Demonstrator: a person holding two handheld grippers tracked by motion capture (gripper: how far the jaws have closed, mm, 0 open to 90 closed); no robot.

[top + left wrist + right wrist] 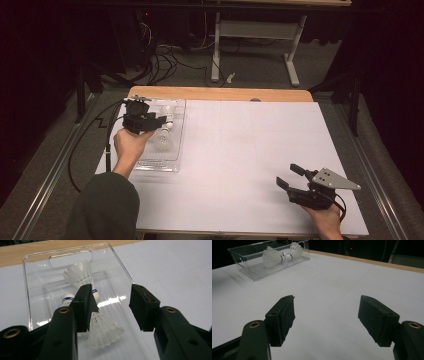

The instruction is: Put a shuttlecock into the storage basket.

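- Shuttlecocks: two lie in the clear tray (27,290) at the table's far left. The near shuttlecock (105,331) has its feather skirt towards the camera in the left gripper view; the far shuttlecock (80,272) points the other way, and the two cork heads sit close together near the tray's middle.
- Right gripper (292,180), nearest the person at the table's (240,150) right front: jaws spread wide with nothing between them, resting low over bare white surface, well apart from the tray.
- Left gripper (162,121), farther off, hangs over the tray. Its jaws stand apart and press on nothing; the near shuttlecock lies just below and beside the left pad.
- Step in hand, as I judge it: a shuttlecock has been let go into the tray, so this is the release.
- Next move likely calls for lifting the left gripper straight up, clear of the feathers and the tray wall, without brushing either shuttlecock.
- Beyond the table: floor cables (165,62) and a white desk frame (250,30).
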